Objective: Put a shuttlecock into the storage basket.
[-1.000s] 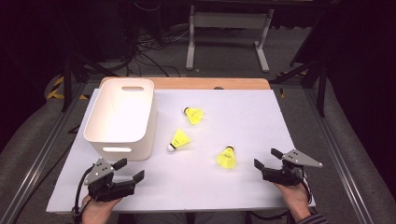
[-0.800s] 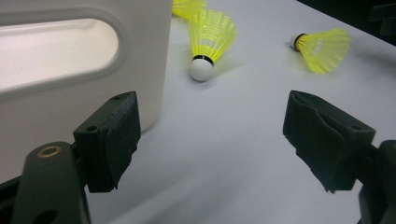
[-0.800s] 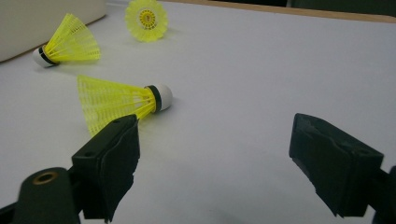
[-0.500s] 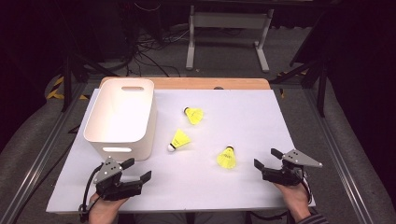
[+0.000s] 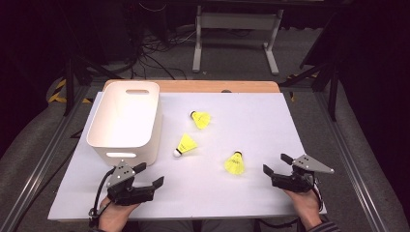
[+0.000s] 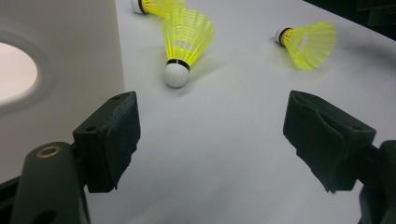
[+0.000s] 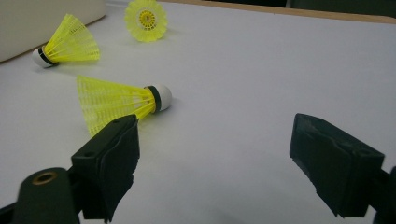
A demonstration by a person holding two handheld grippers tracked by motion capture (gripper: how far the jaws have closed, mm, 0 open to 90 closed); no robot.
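1. Three yellow shuttlecocks lie on the white table [image 5: 270, 193]: the middle shuttlecock [image 5: 185, 144] just beside the white bin [image 5: 126, 121], the far shuttlecock [image 5: 200, 119] behind it, and the near shuttlecock [image 5: 235, 163] towards the right.
2. The left gripper [image 5: 150, 175] hovers near the bin's front corner, jaws spread wide and holding nothing, pointed at the middle shuttlecock.
3. The right gripper [image 5: 274, 164] sits close to the near shuttlecock, likewise wide open and empty.
4. Looks like nothing is binned yet; all three are left to collect.
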